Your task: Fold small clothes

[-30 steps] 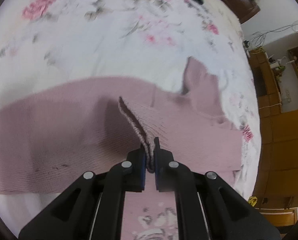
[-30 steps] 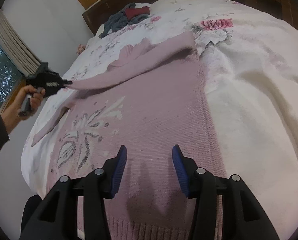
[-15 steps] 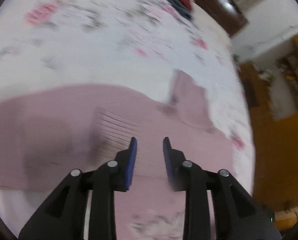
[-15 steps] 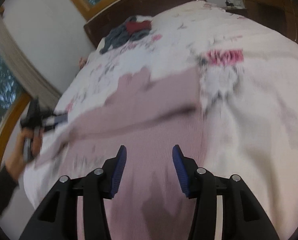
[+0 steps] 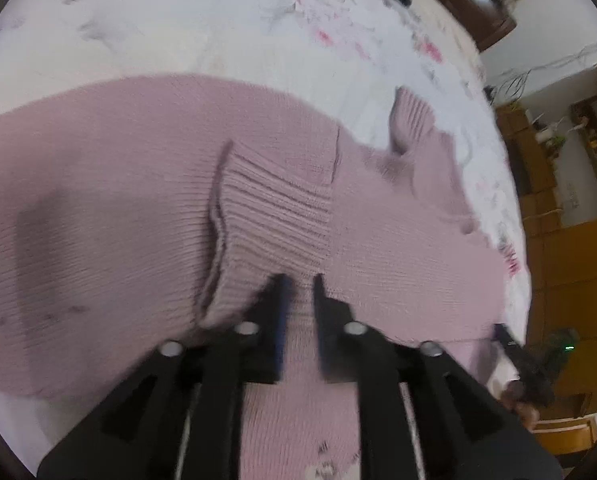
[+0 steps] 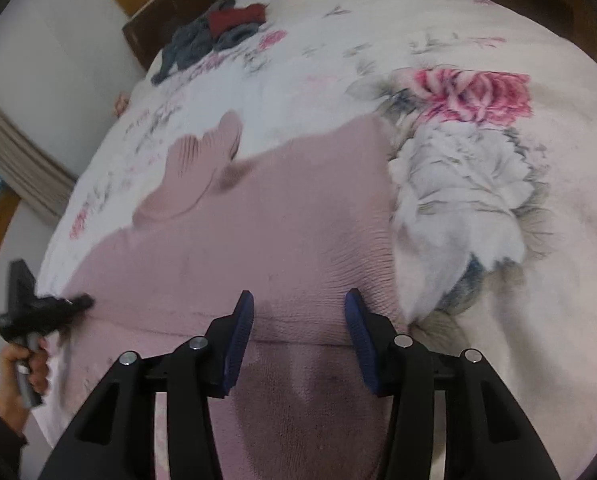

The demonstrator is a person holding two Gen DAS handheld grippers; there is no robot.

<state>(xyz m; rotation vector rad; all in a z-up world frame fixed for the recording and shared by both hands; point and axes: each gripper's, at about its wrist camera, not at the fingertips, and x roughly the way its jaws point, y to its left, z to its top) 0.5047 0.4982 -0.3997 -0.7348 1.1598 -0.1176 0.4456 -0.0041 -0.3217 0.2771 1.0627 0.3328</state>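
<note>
Left wrist view: blurred left gripper [image 5: 298, 280] over pink sweater [image 5: 98, 220].

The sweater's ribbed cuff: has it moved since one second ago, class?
Yes. The ribbed cuff left the left gripper and now lies flat across the pink sweater, toward the collar.

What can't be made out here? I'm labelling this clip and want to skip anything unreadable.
- Sweater hem and lower front: both views, hidden behind each tool's body and cut off at the bottom edge.
- Left tool fingers: left wrist view, motion-blurred.
- Clothes pile by the headboard: right wrist view, too small to tell garments apart; left wrist view, cut off at the top edge.
- Shelf items: left wrist view, too small.
</note>
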